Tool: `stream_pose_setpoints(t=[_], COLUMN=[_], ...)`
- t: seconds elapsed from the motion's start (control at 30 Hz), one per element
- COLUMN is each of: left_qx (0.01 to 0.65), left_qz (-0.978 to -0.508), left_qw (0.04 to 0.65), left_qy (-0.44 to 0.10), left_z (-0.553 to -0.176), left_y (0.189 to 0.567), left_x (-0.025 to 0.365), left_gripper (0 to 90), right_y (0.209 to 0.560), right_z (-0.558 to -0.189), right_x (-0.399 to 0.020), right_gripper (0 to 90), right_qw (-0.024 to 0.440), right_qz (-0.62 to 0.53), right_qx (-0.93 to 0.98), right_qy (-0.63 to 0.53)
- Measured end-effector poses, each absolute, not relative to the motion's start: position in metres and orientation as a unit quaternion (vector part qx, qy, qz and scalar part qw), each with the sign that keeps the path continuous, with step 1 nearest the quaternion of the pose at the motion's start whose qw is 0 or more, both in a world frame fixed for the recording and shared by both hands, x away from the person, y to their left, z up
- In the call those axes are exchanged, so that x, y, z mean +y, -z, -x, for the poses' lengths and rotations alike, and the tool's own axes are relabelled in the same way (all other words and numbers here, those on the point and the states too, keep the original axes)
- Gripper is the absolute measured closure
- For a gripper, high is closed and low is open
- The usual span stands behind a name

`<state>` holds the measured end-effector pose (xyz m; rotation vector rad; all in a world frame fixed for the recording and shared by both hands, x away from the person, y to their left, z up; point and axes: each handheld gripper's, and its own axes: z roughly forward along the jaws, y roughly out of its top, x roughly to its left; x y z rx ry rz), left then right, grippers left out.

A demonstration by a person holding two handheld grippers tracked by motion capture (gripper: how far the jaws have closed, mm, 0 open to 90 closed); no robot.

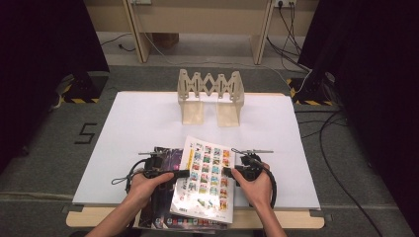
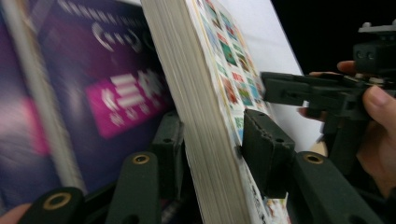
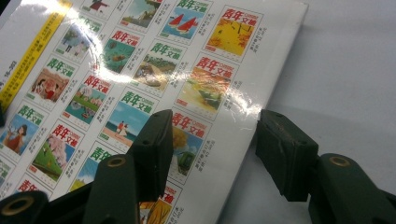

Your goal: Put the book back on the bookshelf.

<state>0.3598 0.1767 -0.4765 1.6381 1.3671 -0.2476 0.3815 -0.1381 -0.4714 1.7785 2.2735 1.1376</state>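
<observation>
A thick book with a white cover of small colour pictures [image 1: 205, 177] lies tilted on a stack at the table's front edge. Its cover fills the upper left of the right gripper view [image 3: 140, 60]. My left gripper [image 1: 185, 174] is at the book's left edge. In the left gripper view its jaws [image 2: 208, 144] clamp the page block [image 2: 201, 116], one pad on the cover and one behind. My right gripper [image 1: 227, 171] is at the book's right edge. It stands open [image 3: 210, 140], one jaw over the cover and one over the white table.
A purple magazine [image 1: 168, 158] lies under the book, its cover blurred in the left gripper view [image 2: 107, 93]. A wooden folding rack [image 1: 211, 96] stands at the back of the white tabletop [image 1: 138, 123]. Cables trail on the floor at the right.
</observation>
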Motion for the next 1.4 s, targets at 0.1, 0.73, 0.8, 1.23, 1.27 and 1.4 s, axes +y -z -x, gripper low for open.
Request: stream_pose_setpoints(t=[0.1,0.73,0.8,1.23,1.27,1.4], left_qx=[0.561,0.562,0.561,0.548,0.545,0.539], left_qz=[-0.657,-0.642,-0.644,-0.668,-0.674,-0.687], left_qw=[0.490,0.501,0.498,0.478,0.472,0.459], left_qy=[0.121,0.148,0.151,0.160,0.159,0.165], left_z=[-0.361,-0.351,-0.353,-0.365,-0.367,-0.372], left_y=[0.478,0.489,0.489,0.487,0.486,0.484], left_x=[0.181,0.213,0.213,0.215,0.215,0.215], left_gripper=[64.1,70.4,69.9,66.7,65.9,64.5], right_y=[0.471,0.468,0.469,0.480,0.478,0.463], right_z=[-0.382,-0.443,-0.447,-0.463,-0.462,-0.459], right_x=[-0.138,-0.125,-0.123,-0.126,-0.126,-0.124], right_gripper=[46.9,42.8,40.7,41.1,45.3,52.3], right_qw=[0.018,-0.041,-0.047,-0.106,-0.097,-0.064], right_qz=[-0.575,-0.565,-0.566,-0.582,-0.583,-0.569], right_qx=[0.732,0.736,0.734,0.705,0.704,0.719], right_qy=[-0.366,-0.370,-0.372,-0.391,-0.393,-0.394])
